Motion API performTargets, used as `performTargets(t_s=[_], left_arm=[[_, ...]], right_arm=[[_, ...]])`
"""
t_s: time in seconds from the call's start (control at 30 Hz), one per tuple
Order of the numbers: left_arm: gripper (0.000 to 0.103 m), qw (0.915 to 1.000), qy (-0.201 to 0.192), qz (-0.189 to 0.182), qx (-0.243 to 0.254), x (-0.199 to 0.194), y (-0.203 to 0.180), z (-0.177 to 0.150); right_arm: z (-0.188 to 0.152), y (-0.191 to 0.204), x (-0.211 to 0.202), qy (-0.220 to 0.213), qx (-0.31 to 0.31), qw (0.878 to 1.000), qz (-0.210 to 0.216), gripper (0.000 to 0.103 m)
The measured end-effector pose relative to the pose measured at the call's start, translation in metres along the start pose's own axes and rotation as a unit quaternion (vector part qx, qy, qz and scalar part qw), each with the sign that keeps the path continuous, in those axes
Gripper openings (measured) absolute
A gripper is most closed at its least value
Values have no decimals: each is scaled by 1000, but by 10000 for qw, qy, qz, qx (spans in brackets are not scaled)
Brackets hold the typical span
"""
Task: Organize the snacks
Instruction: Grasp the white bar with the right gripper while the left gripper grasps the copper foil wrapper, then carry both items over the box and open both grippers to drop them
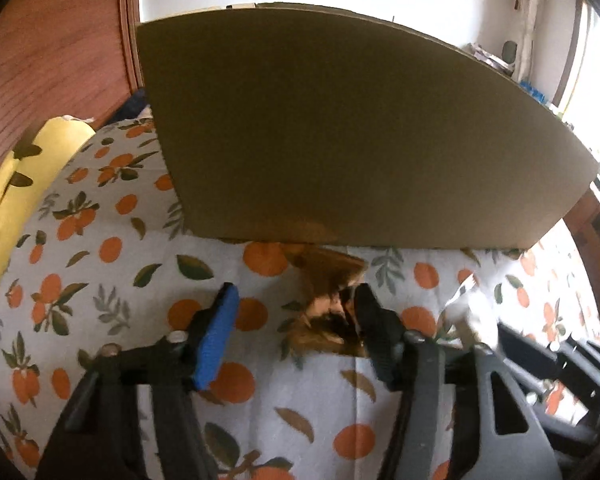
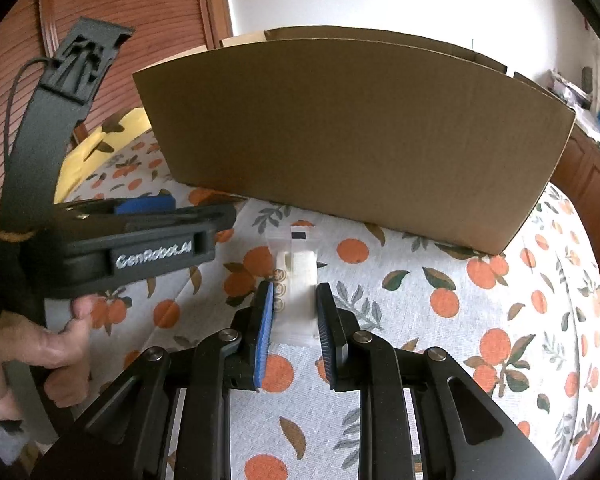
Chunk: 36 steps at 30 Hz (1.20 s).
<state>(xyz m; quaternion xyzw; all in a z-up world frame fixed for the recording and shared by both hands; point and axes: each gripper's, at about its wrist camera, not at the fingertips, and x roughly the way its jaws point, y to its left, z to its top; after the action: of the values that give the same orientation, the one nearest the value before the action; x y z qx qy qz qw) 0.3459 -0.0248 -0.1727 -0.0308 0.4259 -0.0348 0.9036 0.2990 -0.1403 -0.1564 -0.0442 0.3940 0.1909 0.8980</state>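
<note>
On an orange-print surface (image 2: 440, 360) before a cardboard box (image 2: 352, 128), the right hand-held gripper (image 2: 296, 316) half-open straddles a clear snack packet (image 2: 296, 276); the left hand-held gripper (image 1: 292, 320), wide open, brackets a brown wrapper (image 1: 328, 304). Both look light, crinkly; pinch mid-body.

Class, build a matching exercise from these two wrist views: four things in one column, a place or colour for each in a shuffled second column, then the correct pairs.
1. cardboard box
2. white snack packet
3. brown snack wrapper
4. yellow cushion

a. between the right gripper fingers
b. far left, beside the tablecloth
c. standing behind both snacks
d. beside the left gripper's black finger

Pairs: 1-c, 2-a, 3-d, 4-b
</note>
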Motion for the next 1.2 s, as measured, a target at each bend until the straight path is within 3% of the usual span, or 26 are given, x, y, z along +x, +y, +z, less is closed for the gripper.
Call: performTargets(t_s=[0.07, 0.2, 0.4, 0.67, 1.2], left_arm=[[32, 9999, -35, 77, 120, -2, -1, -5], [20, 9996, -98, 77, 243, -5, 0, -12], [13, 9988, -147, 43, 459, -12, -1, -15], [11, 9957, -394, 103, 836, -32, -4, -23], [11, 9955, -834, -112, 433, -70, 17, -23]], right_arm=[[0, -3, 0, -4, 80, 10000, 45, 20], [0, -8, -2, -33, 188, 9997, 128, 20], [-1, -11, -7, -119, 187, 9996, 164, 20], [-3, -13, -12, -161, 191, 9996, 160, 20], [-5, -13, -17, -279, 175, 9993, 185, 20]])
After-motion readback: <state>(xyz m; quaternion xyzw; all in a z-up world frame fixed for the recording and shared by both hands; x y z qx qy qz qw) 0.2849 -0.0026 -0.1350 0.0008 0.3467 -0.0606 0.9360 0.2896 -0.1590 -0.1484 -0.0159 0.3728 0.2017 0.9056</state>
